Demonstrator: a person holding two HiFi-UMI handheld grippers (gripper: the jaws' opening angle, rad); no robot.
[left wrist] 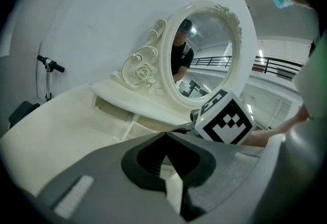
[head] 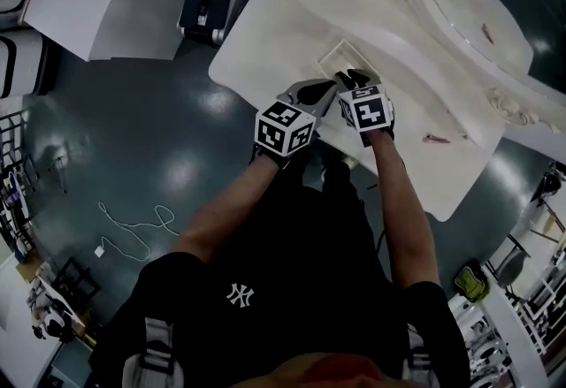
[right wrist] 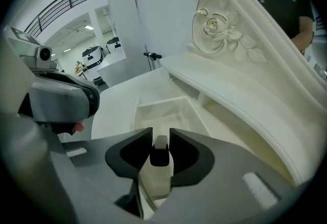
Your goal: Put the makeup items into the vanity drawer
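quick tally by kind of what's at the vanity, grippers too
handheld grey two-jaw grippers: 2 (left gripper, right gripper)
white oval carved-frame mirror: 1
open white vanity drawer: 1
makeup items: 2 (white-and-black container, slim pink stick)
total: 6

Your desk looks smooth, cream-painted. The mirror is glossy glass in a carved frame. The floor is dark and shiny. Your right gripper has matt black fingers and a matt grey plastic shell.
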